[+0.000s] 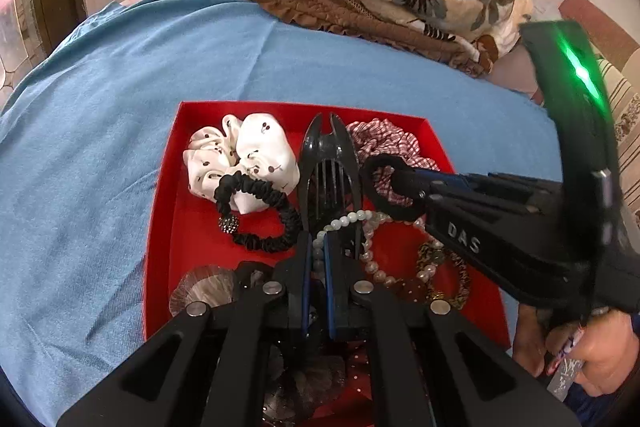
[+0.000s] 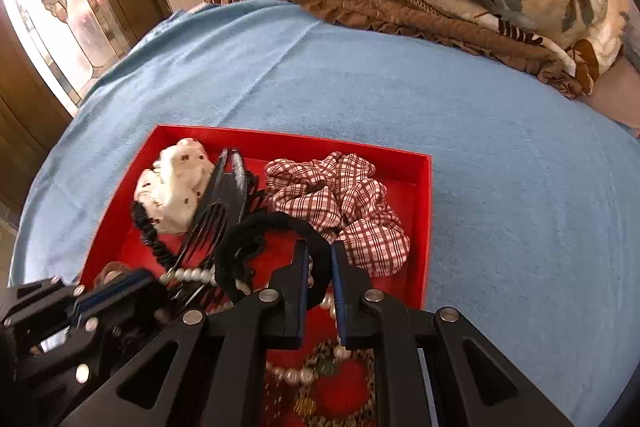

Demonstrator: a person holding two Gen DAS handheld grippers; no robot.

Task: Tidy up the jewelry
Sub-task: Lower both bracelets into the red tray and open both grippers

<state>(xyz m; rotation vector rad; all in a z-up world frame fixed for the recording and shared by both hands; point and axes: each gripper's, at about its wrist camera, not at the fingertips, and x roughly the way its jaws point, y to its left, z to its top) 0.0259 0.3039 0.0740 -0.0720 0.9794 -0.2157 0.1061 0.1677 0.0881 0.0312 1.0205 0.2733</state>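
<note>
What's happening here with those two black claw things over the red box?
A person is sorting hair accessories and jewelry in a red tray on a blue cloth, holding a gripper in each hand. The right gripper is shut on a black hair tie, held above the tray. The left gripper is shut on a pearl string. In the tray lie a white scrunchie, a checked scrunchie and a black hair clip.

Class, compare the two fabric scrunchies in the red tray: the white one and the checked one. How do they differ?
The white scrunchie has small dark spots; the checked scrunchie has red-and-white plaid. The white scrunchie lies left of the black hair clip, the checked scrunchie right. Both are gathered fabric, lying at the far end of the red tray.
</note>
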